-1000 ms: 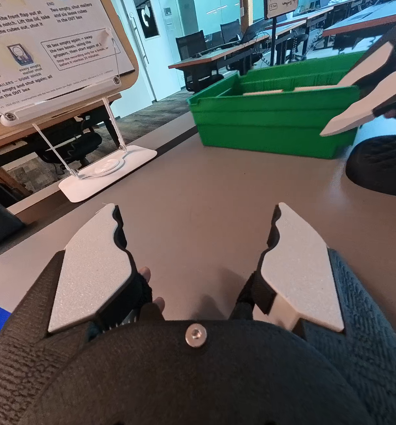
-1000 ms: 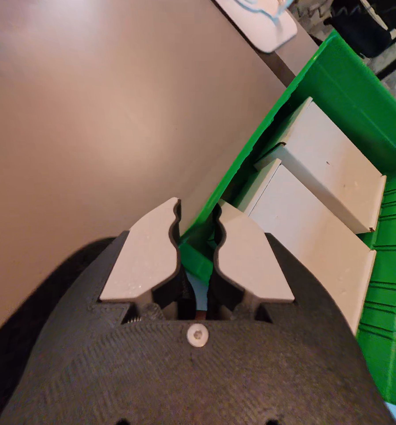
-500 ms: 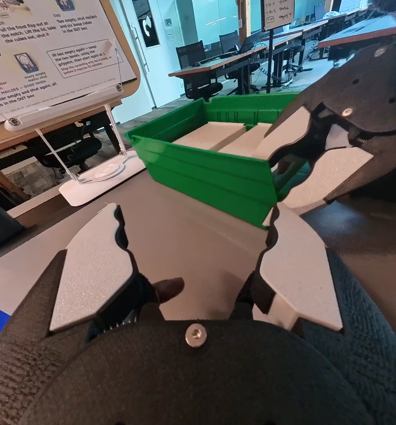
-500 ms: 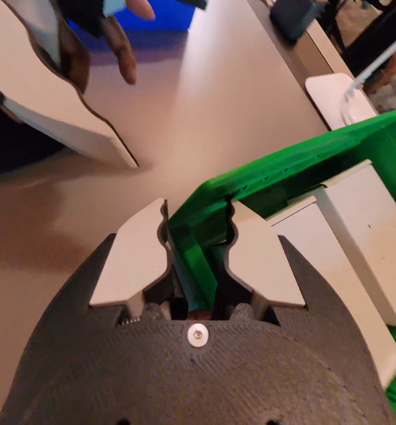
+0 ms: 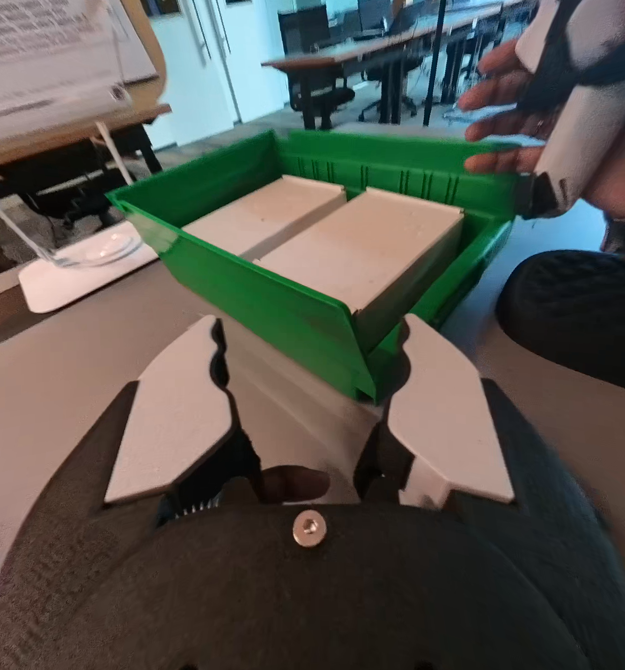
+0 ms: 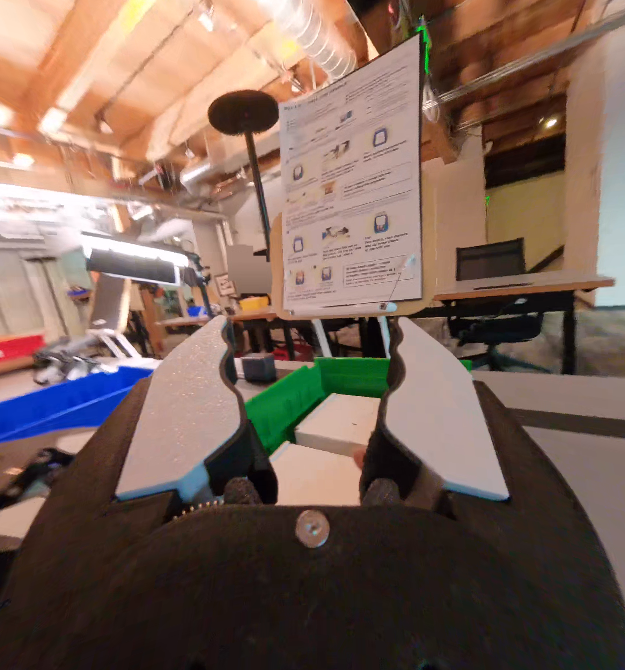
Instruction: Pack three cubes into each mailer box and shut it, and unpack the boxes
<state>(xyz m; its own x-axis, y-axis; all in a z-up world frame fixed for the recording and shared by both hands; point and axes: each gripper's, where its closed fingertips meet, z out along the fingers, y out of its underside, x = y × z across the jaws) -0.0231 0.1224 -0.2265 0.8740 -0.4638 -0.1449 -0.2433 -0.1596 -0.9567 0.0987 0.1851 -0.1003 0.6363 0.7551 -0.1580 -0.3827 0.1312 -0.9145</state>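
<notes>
A green bin point(image 5: 285, 319) stands on the grey table and holds two shut white mailer boxes, one on the left point(image 5: 267, 217) and one on the right point(image 5: 362, 250), side by side. My left gripper point(image 5: 308, 319) is open and empty, low over the table, with the bin's near corner between its fingertips. My right gripper point(image 6: 311, 321) is open and empty, raised above the bin's point(image 6: 351, 373) other end and looking across both mailers point(image 6: 340, 420). The hand point(image 5: 492, 108) that holds it shows in the left wrist view at the upper right. No cubes are in view.
A blue bin point(image 6: 60, 402) sits at the left of the table. An instruction sheet on a stand point(image 6: 351, 181) rises behind the green bin, on a white base point(image 5: 82, 275). A black rounded object point(image 5: 576, 308) lies right of the bin. A small dark box point(image 6: 258, 366) sits at the far edge.
The right gripper, shut on the green bin's corner, dragged the bin towards my left gripper, then let go, opened and rose. The left gripper stayed open.
</notes>
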